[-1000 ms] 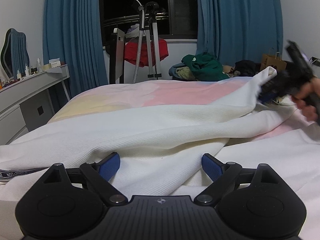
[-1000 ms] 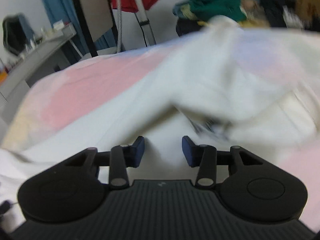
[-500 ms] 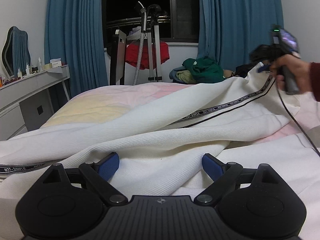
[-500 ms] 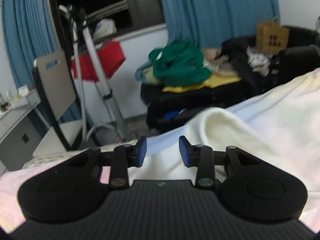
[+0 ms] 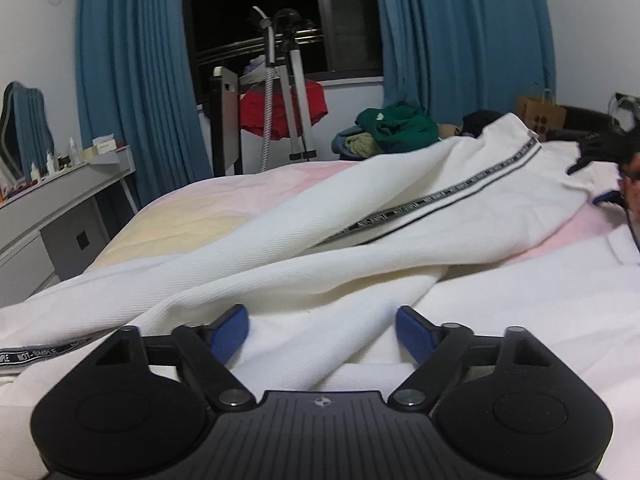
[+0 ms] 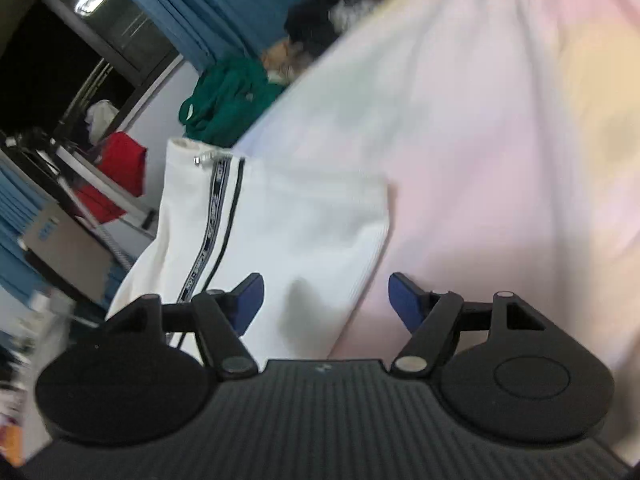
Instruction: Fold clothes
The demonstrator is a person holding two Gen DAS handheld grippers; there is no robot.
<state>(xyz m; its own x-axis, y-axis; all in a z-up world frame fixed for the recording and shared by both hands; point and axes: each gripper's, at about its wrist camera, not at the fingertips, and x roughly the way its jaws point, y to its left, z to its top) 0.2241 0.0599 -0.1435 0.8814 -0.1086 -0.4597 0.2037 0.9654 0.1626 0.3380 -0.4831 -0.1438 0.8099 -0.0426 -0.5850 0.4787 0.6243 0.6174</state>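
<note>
Meanwhile left fingers point(image 5: 228, 330) close, right fingers point(image 6: 402, 300) open, both straddling white trousers point(image 5: 320, 240) ungripped.

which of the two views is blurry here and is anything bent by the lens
Right wrist view: motion-smeared and tilted, the pink bedsheet washed soft, though the white trousers stay readable. Left wrist view: sharp, but the fisheye bows the blue curtains inward, and the window is black.

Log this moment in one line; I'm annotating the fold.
stage: leg laid out | trousers: white, on bed | left gripper: closing, cloth between fingers | right gripper: opening, hem released
</note>
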